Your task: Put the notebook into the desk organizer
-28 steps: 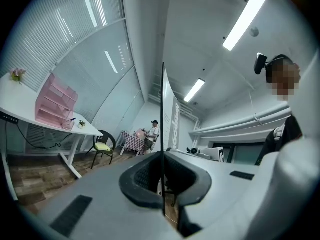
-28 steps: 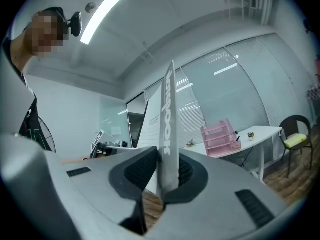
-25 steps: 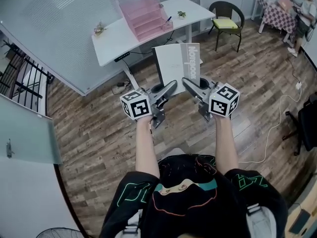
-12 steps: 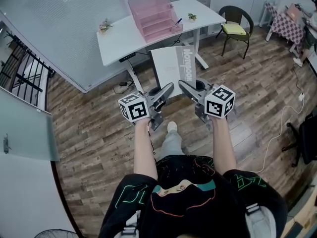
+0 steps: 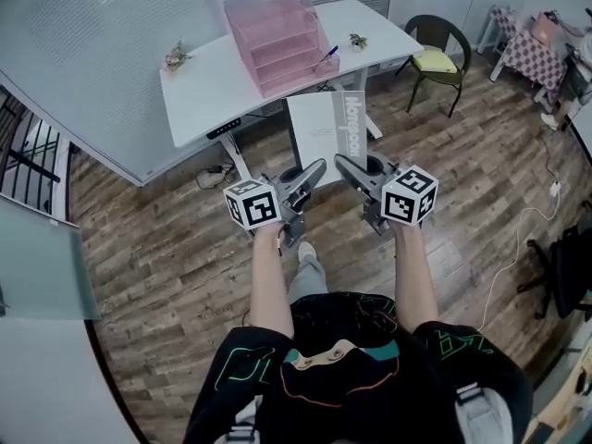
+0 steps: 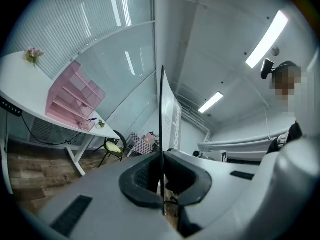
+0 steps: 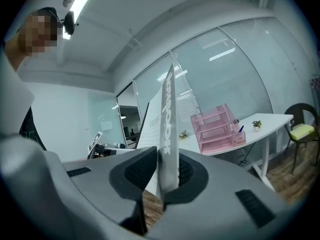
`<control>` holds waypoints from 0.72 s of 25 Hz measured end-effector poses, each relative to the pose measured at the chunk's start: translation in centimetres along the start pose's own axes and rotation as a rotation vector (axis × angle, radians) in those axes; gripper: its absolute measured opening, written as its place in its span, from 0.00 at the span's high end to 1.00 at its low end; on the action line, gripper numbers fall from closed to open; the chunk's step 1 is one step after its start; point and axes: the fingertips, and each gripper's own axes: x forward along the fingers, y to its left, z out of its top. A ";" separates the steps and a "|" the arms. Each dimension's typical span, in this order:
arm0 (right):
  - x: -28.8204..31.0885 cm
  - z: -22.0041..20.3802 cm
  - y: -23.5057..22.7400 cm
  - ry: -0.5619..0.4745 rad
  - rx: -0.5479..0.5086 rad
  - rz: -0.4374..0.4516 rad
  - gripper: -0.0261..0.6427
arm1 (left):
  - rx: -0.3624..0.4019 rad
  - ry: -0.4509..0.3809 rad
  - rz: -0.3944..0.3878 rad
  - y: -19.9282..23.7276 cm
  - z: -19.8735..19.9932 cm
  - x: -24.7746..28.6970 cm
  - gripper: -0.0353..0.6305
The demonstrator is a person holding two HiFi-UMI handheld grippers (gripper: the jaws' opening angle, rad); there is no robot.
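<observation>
Holding notebook point(image 5: 328, 128) | left gripper point(image 5: 316, 168) pinched tight on its near edge, right gripper point(image 5: 344, 163) pinched on its spine end; notebook stands between and beyond both | organizer point(image 5: 275, 35) on desk point(image 5: 199, 91) ahead, well apart | done: pickup; left: approach, insertion

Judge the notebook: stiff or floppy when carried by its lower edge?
Probably fairly stiff: the notebook stands flat above the left tool and right tool. Likely light: edge pinches alone hold it. Its thinner left side may flex.
</observation>
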 end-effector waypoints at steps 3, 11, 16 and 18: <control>2.5 -0.5 -2.6 0.029 0.029 -0.010 0.92 | -0.044 0.004 0.008 3.4 0.8 0.8 0.94; 9.1 -1.4 -9.2 0.091 0.093 -0.049 0.92 | -0.147 0.024 0.027 12.3 3.2 2.6 0.94; 13.2 -1.4 -13.5 0.115 0.121 -0.068 0.92 | -0.187 0.039 0.034 17.6 5.3 4.1 0.94; 14.7 -1.5 -15.0 0.126 0.128 -0.075 0.92 | -0.204 0.046 0.038 19.6 5.9 4.5 0.94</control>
